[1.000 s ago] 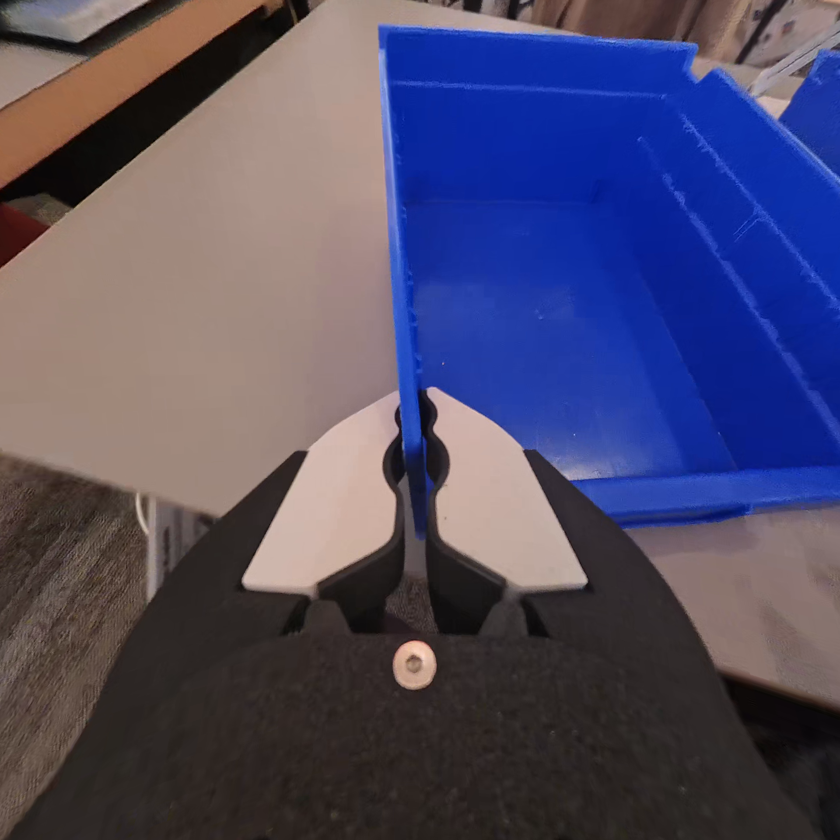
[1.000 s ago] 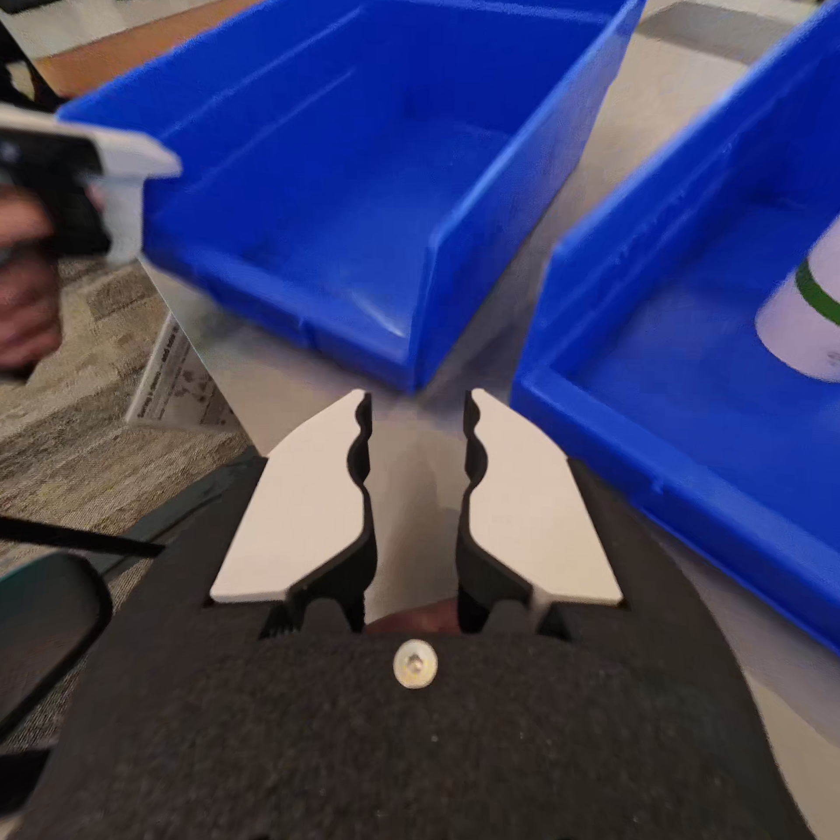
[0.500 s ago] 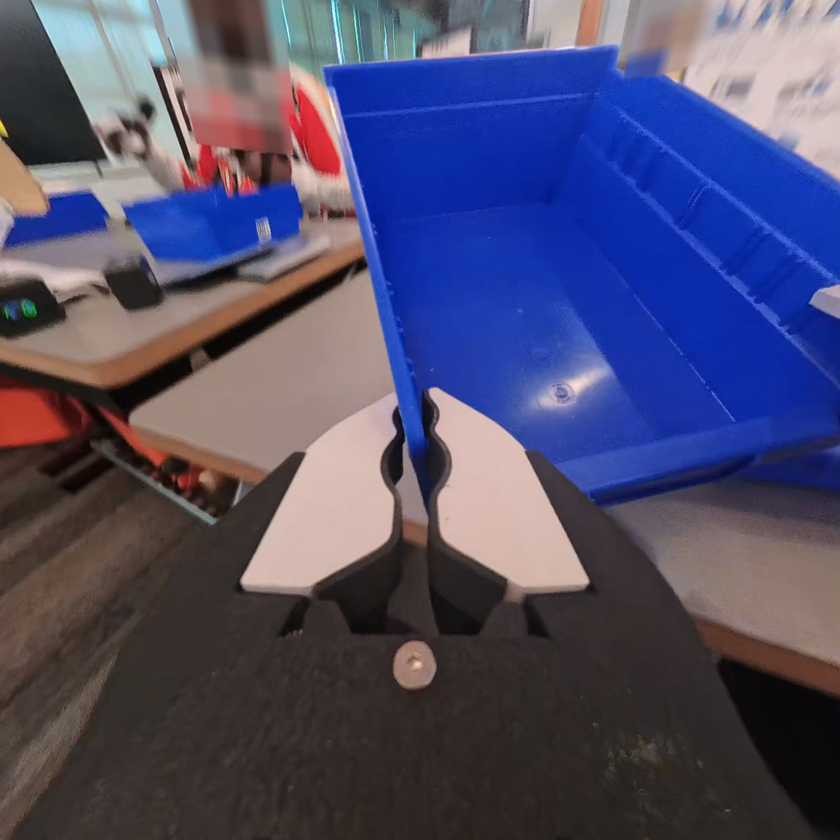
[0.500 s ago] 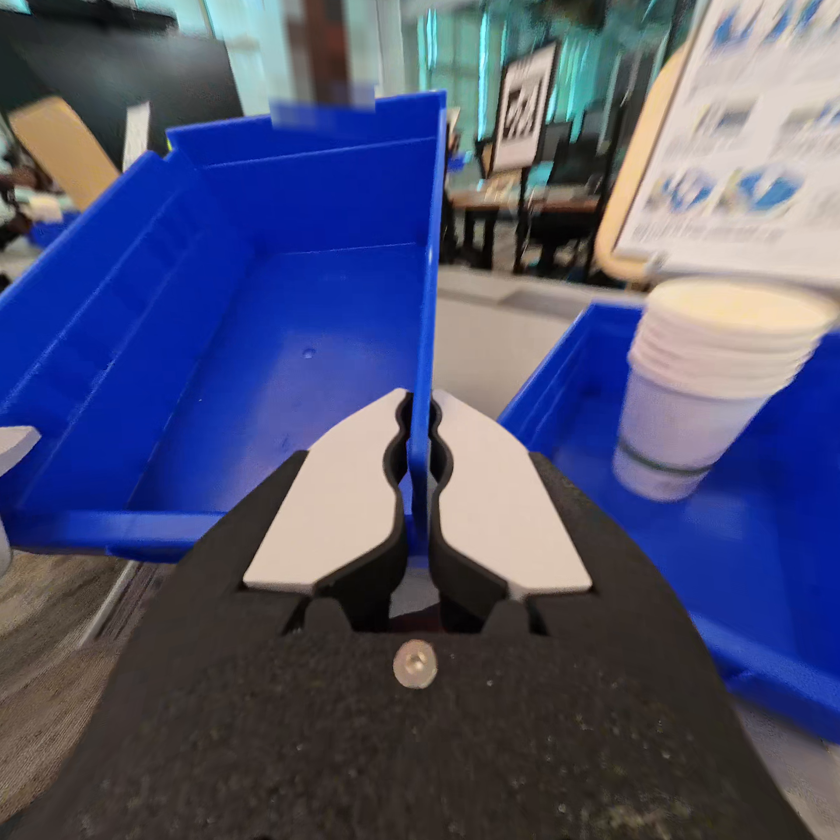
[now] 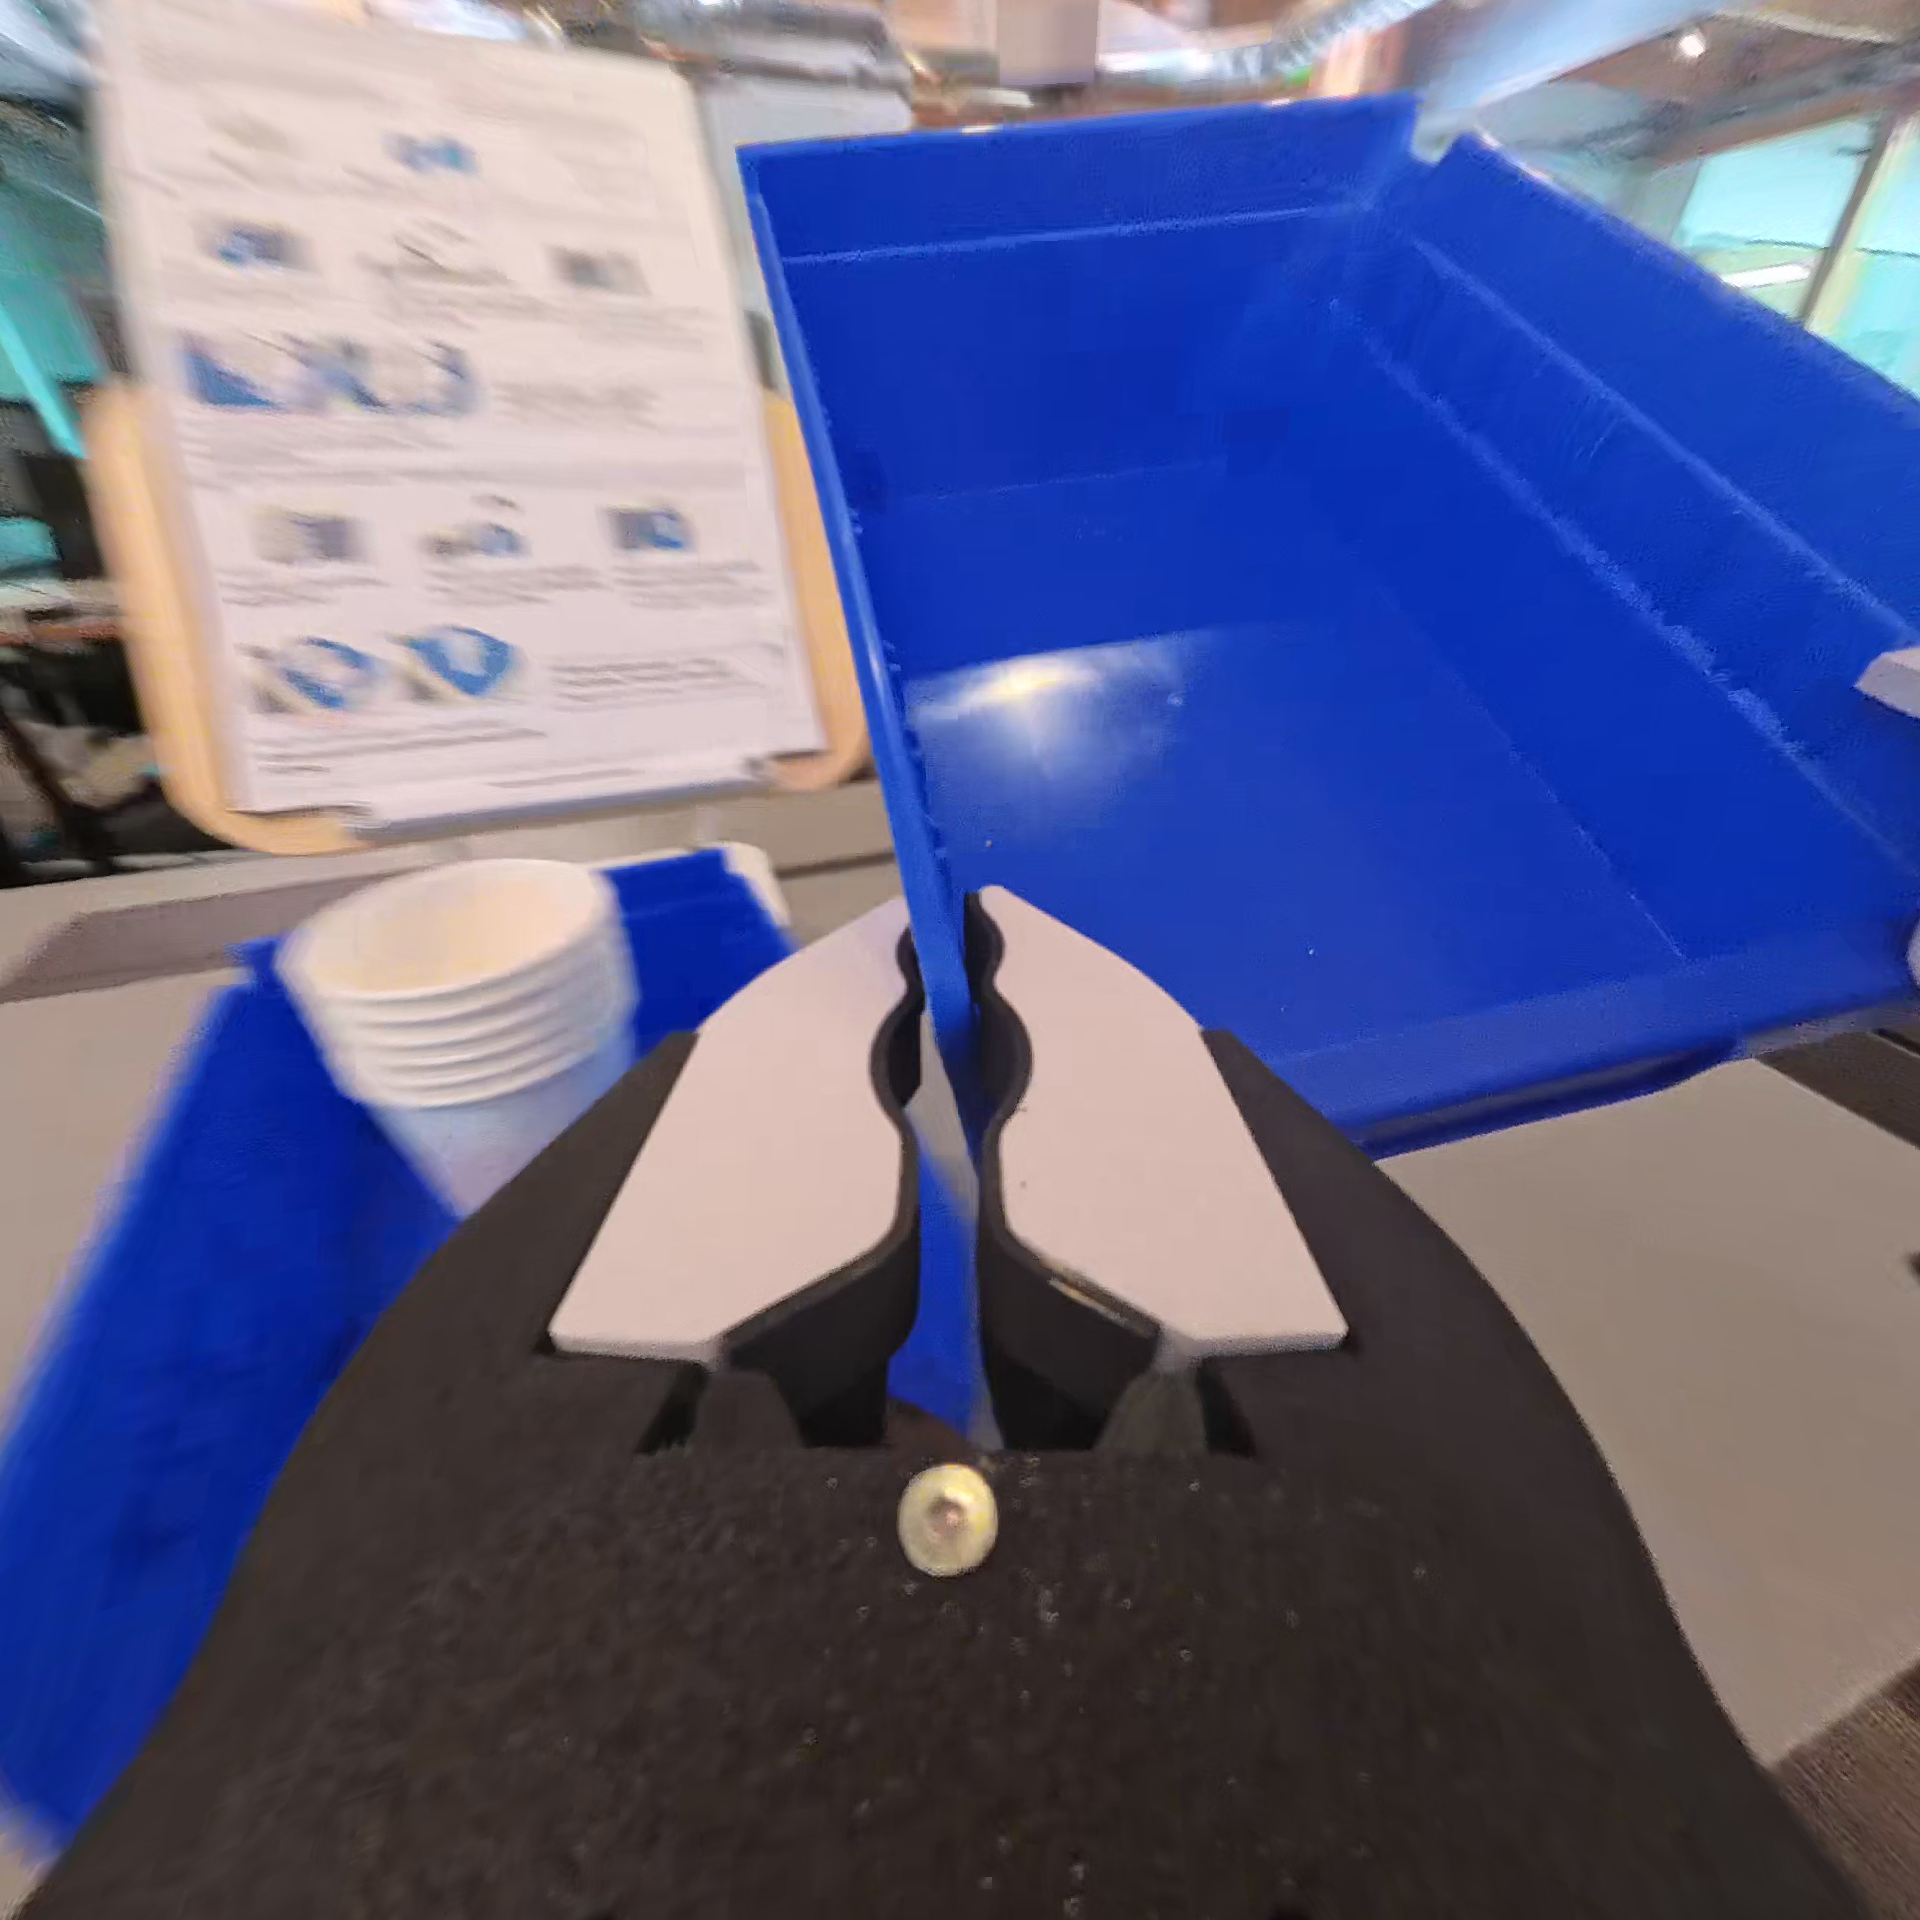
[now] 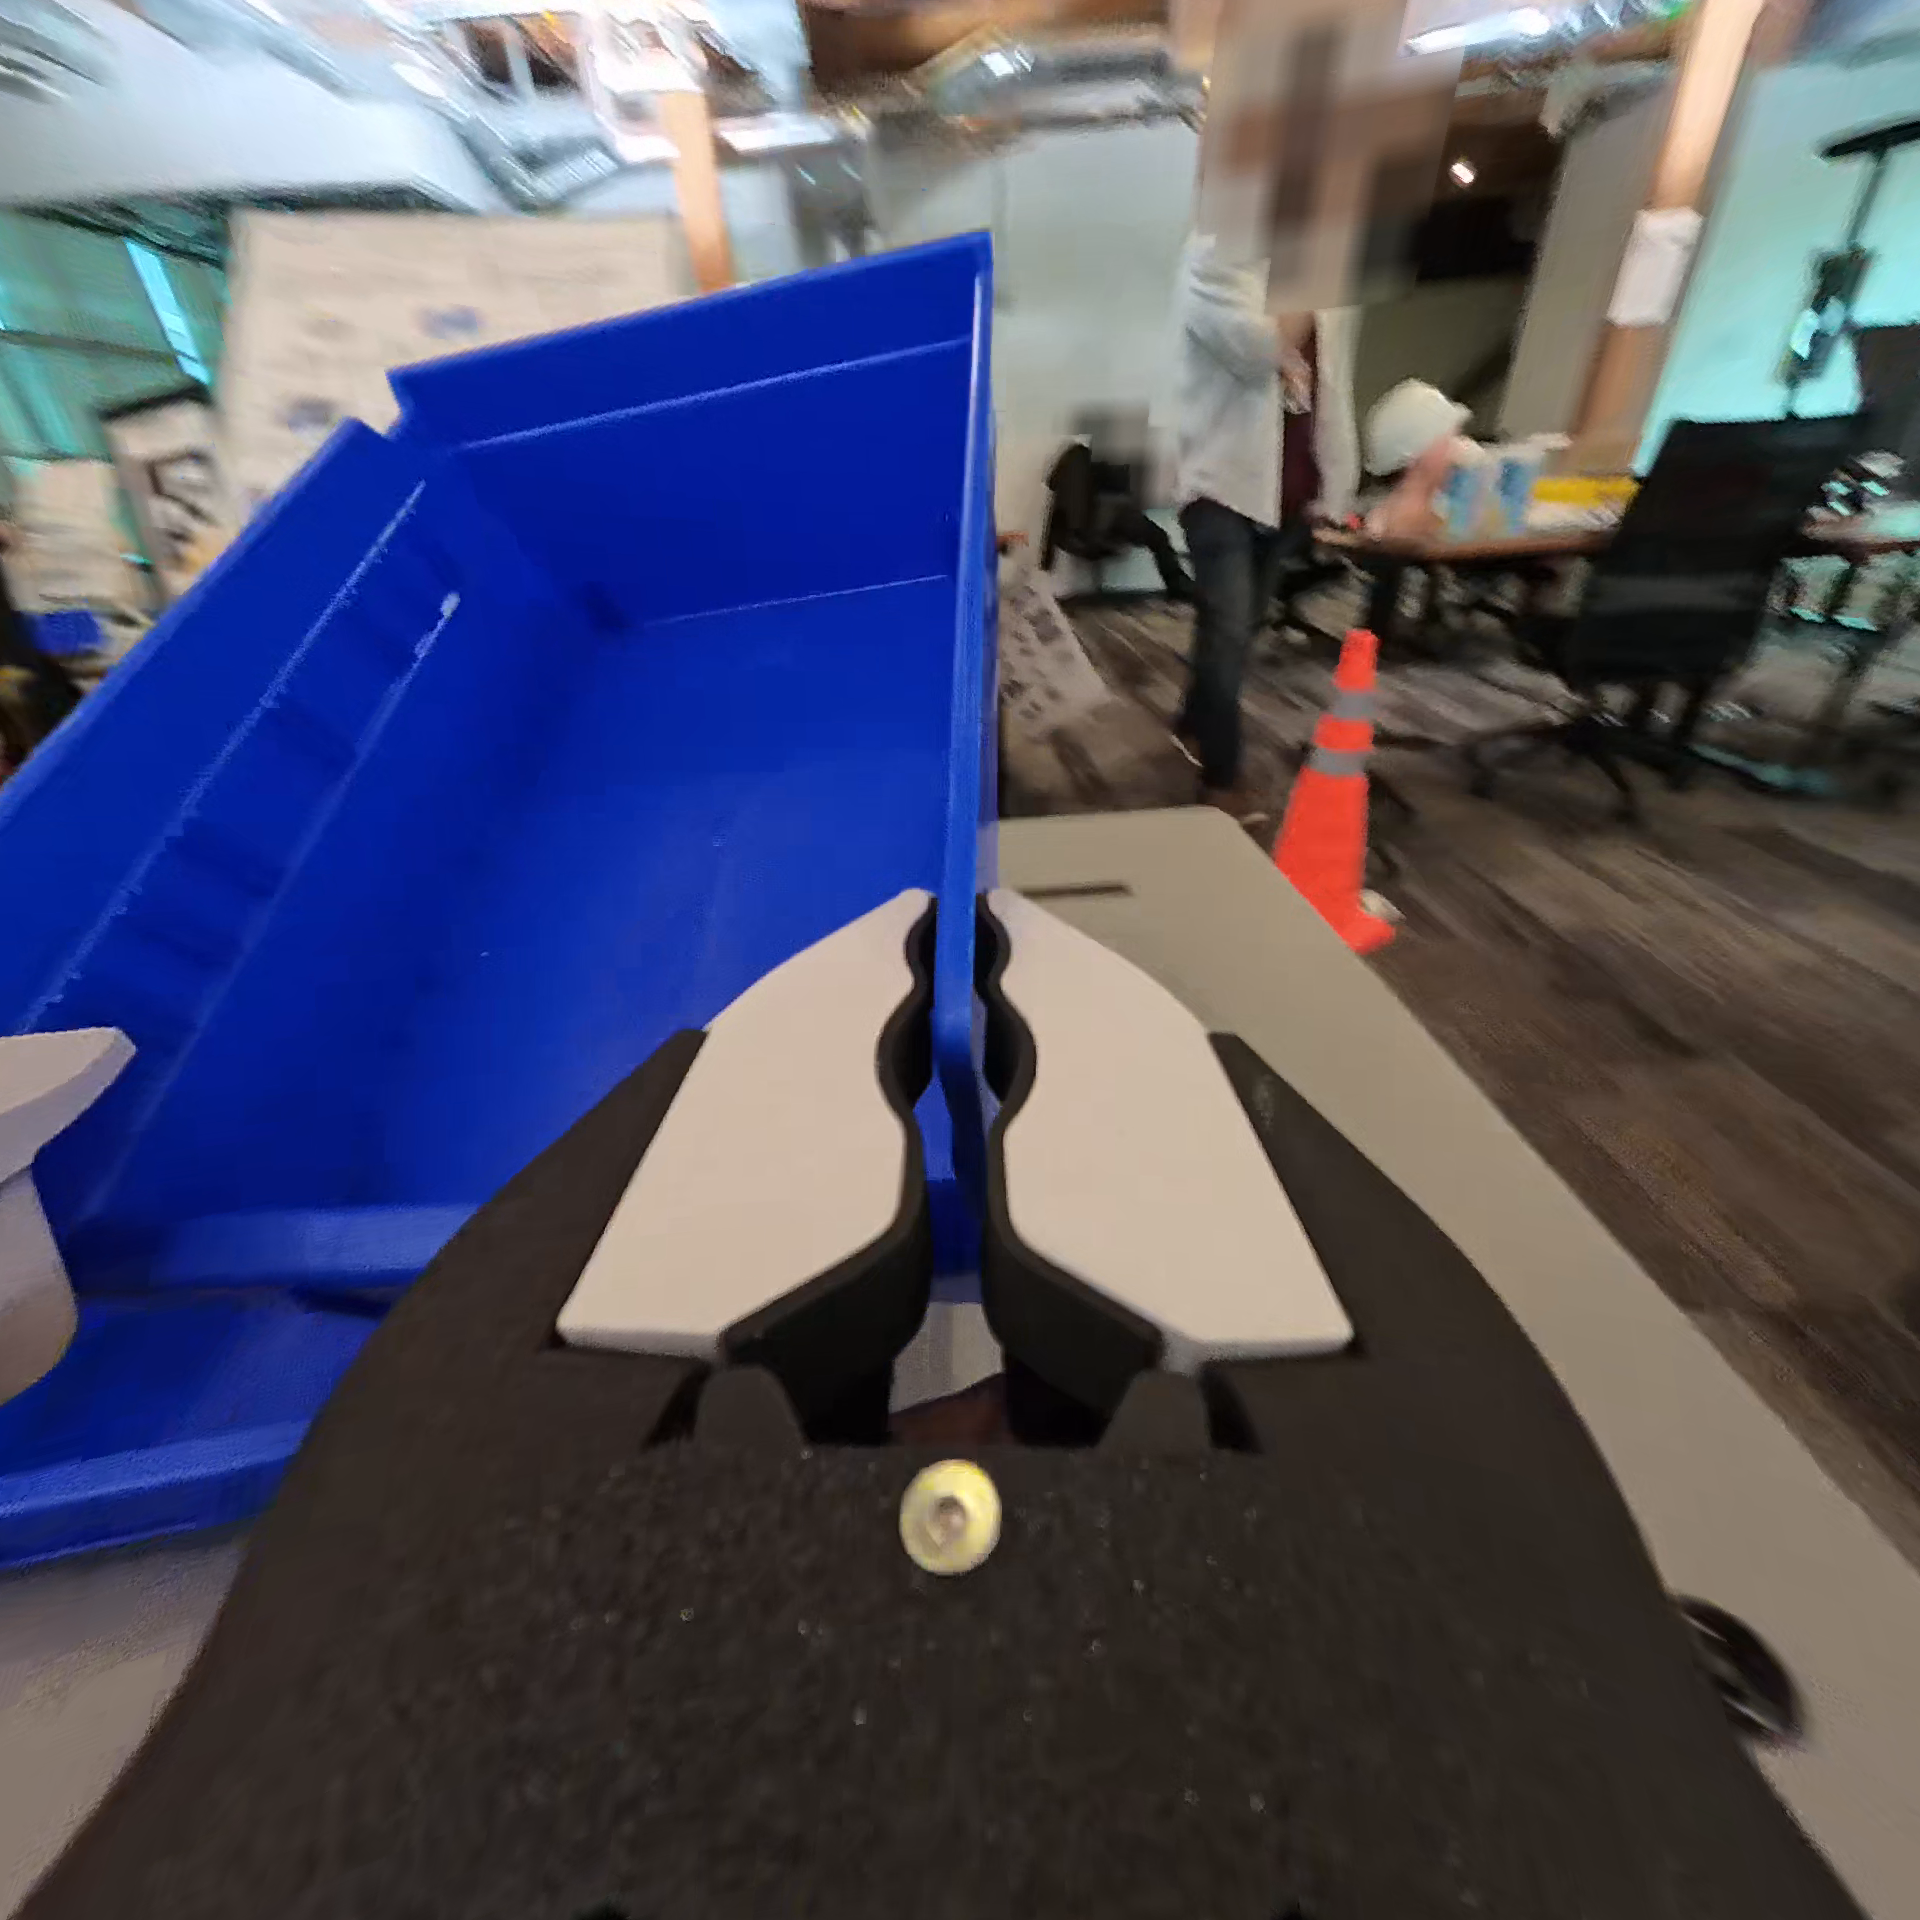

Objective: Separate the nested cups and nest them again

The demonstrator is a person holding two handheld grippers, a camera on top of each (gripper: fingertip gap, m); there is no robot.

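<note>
Left wrist view is showing the left gripper (image 5: 943, 935) pinching one side wall of the empty blue bin (image 5: 1351, 644), the right gripper (image 6: 956, 925) clamping the opposite wall; keeping both lifts level is advisable. At ten o'clock, the nested cups (image 5: 468, 997) are standing in a second bin (image 5: 156, 1299)

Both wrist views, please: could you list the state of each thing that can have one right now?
Left gripper: shut on the empty bin's left side wall.
Right gripper: shut on the empty bin's right side wall.
Empty bin: blue, nothing inside, lifted and tilted above the table.
Stack of cups: nested, white, standing in the second bin.
Second bin: blue, resting on the table, holding the cups.
</note>
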